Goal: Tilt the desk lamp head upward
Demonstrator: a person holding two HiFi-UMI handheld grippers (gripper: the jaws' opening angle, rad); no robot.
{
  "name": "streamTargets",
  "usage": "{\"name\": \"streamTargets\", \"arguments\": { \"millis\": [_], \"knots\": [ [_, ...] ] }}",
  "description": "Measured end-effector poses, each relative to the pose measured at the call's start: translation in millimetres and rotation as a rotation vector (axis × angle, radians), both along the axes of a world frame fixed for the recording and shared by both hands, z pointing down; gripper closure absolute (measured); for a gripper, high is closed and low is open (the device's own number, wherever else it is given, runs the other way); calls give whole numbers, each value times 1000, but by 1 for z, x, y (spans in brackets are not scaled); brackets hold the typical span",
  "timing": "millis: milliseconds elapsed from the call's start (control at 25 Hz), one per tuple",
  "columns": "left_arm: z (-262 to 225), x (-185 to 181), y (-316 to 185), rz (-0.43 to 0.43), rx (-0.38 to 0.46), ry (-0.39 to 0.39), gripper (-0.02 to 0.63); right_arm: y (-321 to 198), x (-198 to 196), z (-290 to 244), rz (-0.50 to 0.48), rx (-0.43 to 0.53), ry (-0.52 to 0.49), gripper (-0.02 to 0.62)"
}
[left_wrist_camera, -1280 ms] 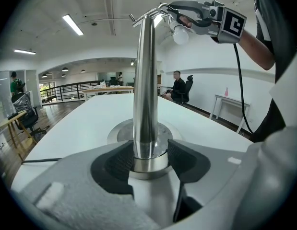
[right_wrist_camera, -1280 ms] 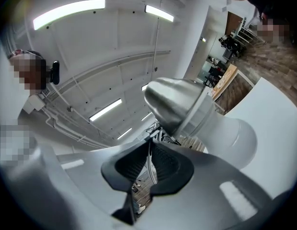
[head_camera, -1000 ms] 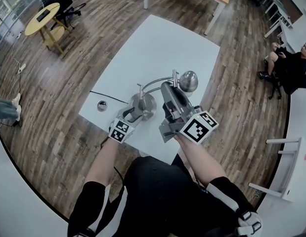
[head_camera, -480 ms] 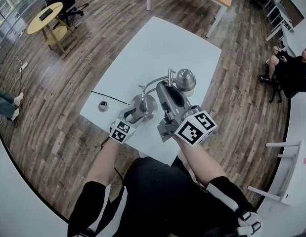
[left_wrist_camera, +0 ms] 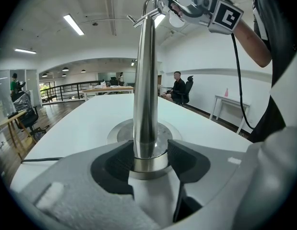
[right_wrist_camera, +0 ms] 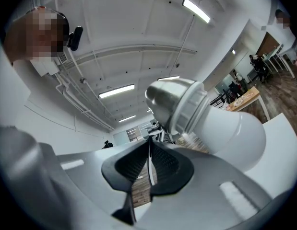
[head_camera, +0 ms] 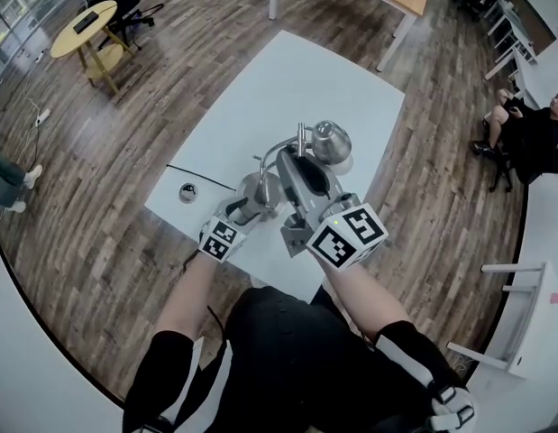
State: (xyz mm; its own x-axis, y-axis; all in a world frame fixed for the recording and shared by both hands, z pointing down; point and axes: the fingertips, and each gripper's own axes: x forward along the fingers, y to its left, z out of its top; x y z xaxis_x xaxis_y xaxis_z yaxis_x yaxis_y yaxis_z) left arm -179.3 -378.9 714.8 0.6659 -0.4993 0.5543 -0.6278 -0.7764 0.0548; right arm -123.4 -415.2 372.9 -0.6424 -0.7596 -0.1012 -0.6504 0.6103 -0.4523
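Polished metal desk lamp head lies just beyond the right gripper, up and to the right of its jaws. These jaws are pinched almost together on a thin rod beside the head. The left gripper, angled downward, clamps the foot of the post above the base on the counter. The lamp is judged stiff, smooth and slip-prone. The rod gives leverage, and the braced post resists tipping. The right forearm reaches forward with its gripper near level.
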Motion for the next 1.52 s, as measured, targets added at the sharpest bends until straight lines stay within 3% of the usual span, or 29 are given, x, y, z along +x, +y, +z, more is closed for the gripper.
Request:
{"name": "streamTargets", "arguments": {
  "millis": [600, 1520],
  "knots": [
    [1, -2, 1, 1, 1, 8, 380, 1, -28, -4, -21, 78, 101, 565],
    [-1, 0, 3, 34, 11, 42, 380, 3, -68, -6, -145, 199, 220, 563]
  ]
}}
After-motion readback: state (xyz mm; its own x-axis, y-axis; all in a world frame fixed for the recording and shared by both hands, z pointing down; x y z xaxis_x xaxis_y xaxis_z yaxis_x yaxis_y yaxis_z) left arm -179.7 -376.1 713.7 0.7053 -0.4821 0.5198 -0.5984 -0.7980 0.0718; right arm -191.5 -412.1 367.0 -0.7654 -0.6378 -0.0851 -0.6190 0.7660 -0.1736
